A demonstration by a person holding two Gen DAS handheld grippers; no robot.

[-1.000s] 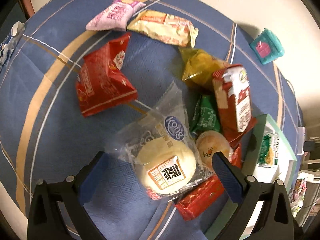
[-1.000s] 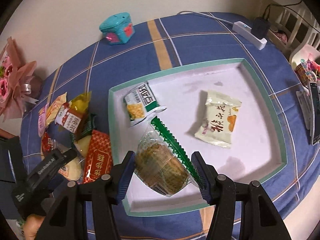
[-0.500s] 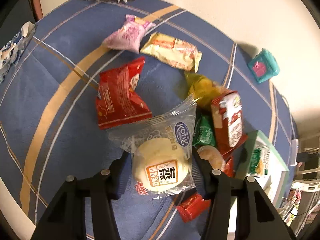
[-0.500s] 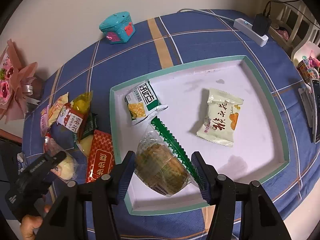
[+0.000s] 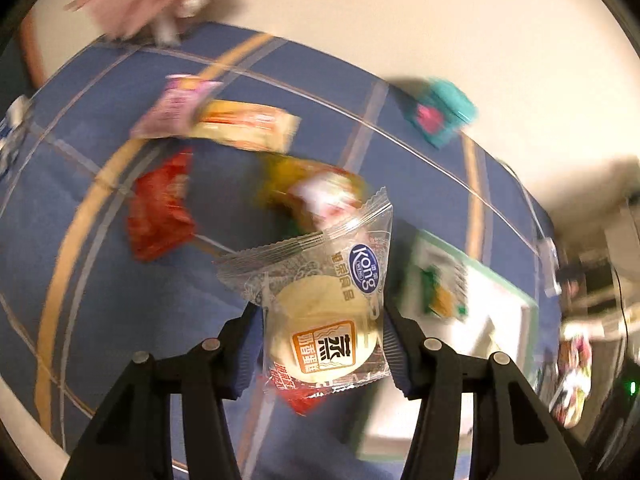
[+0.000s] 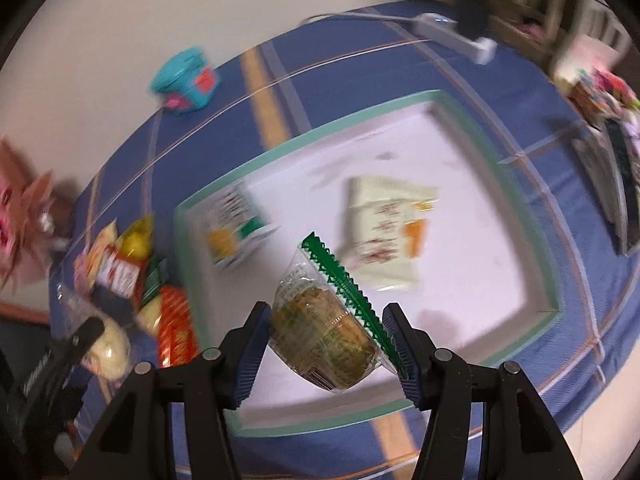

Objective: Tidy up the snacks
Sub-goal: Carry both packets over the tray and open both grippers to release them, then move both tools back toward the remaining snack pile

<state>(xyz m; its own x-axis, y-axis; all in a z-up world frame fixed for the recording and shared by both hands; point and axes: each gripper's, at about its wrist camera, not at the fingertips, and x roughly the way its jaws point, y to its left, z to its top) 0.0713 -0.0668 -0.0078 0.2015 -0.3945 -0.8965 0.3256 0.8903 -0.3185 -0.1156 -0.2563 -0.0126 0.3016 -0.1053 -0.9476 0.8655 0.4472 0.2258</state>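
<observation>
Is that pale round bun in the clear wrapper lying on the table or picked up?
Picked up: the bun is clamped in the left gripper.

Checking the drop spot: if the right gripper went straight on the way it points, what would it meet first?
Probably the white floor of the green-rimmed tray, just short of the cream snack packet. The right gripper holds a green-sealed cake packet between its pads; blur leaves depth uncertain.
</observation>
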